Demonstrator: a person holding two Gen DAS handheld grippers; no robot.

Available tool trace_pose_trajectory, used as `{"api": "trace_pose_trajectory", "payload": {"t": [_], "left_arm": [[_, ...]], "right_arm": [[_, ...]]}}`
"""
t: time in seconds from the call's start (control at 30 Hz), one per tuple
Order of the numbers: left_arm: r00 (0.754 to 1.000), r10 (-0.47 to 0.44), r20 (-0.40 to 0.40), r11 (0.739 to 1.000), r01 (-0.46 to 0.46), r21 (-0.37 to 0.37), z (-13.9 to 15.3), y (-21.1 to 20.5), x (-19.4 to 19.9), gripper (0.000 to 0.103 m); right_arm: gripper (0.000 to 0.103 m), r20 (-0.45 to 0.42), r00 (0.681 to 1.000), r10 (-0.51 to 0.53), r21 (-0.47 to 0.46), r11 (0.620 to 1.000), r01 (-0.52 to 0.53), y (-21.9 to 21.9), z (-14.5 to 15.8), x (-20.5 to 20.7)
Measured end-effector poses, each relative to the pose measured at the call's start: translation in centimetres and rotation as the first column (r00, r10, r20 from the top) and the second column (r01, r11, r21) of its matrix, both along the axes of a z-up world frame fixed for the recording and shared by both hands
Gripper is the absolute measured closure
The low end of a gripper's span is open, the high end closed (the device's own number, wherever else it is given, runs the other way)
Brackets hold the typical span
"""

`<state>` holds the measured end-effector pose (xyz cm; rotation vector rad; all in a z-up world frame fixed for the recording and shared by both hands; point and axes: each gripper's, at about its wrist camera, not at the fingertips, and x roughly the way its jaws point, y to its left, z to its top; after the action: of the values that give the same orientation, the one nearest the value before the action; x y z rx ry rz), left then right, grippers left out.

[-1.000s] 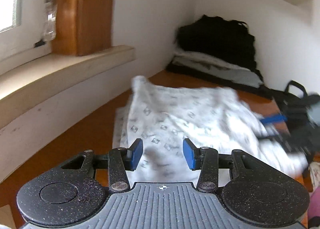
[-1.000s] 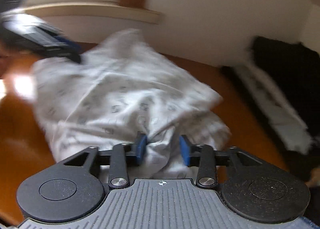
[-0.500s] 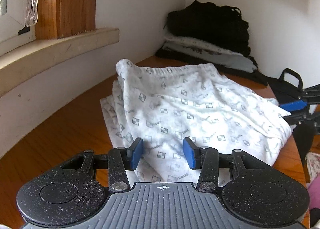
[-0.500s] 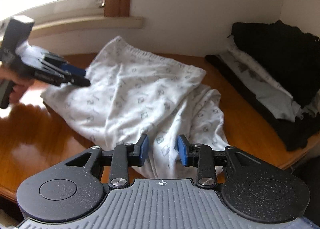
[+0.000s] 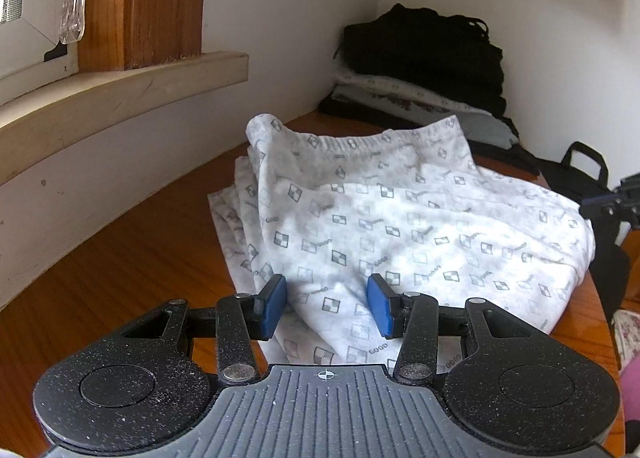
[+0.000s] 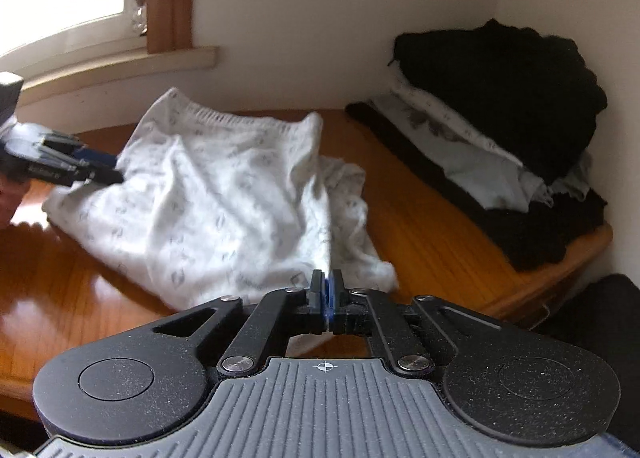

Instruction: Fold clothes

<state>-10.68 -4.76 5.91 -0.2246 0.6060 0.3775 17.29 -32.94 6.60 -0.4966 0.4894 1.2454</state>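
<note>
- Nearest, right tongs: just snapped closed, pinching what looks like a thin bit of the near right edge of the soft white garment printed with small grey squares.
- Risk there: probably only one layer caught, so likely to slip free or peel the layers apart on lifting.
- Left tongs: half open over the near left edge, straddling a fold without pressing on it. Risk of a lopsided pull and a skewed fold if lifted from the right alone.
- Garment itself: spread mid glossy orange-brown wooden worktop, roughly doubled over, rumpled, gathered waistband at the far edge, lower layers poking out left.
- Far right corner: stack of black and pale folded clothes, well apart.
</note>
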Motion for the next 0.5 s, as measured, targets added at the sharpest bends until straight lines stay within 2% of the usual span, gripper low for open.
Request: {"api": "trace_pose_trajectory", "payload": {"t": [0.1,0.2,0.3,0.4,0.47,0.5], "left_arm": [[1.000,0.000,0.003,1.000,0.000,-0.001,0.0,0.2,0.0,0.053],[1.000,-0.001,0.003,1.000,0.001,0.001,0.0,0.2,0.0,0.052],[1.000,0.002,0.004,1.000,-0.002,0.000,0.0,0.1,0.0,0.052],[1.000,0.002,0.003,1.000,-0.002,0.000,0.1,0.1,0.0,0.052],[1.000,0.001,0.003,1.000,-0.001,-0.002,0.1,0.2,-0.1,0.052],[1.000,0.000,0.003,1.000,0.000,-0.003,0.1,0.3,-0.1,0.052]], "right_arm": [[0.091,-0.041,0.999,-0.022,0.054,0.998,0.024,0.9,0.7,1.2],[0.076,-0.115,0.993,0.023,0.082,0.997,-0.014,3.5,0.8,2.4],[0.074,-0.169,0.984,0.063,0.064,0.997,-0.053,7.6,0.1,3.2],[0.071,-0.121,0.991,0.065,0.003,0.998,-0.065,11.2,-1.0,2.8],[0.071,-0.106,0.993,0.055,-0.036,0.998,-0.060,12.8,-1.5,3.3],[0.087,-0.113,0.992,0.059,-0.042,0.997,-0.064,13.2,-1.5,3.7]]}}
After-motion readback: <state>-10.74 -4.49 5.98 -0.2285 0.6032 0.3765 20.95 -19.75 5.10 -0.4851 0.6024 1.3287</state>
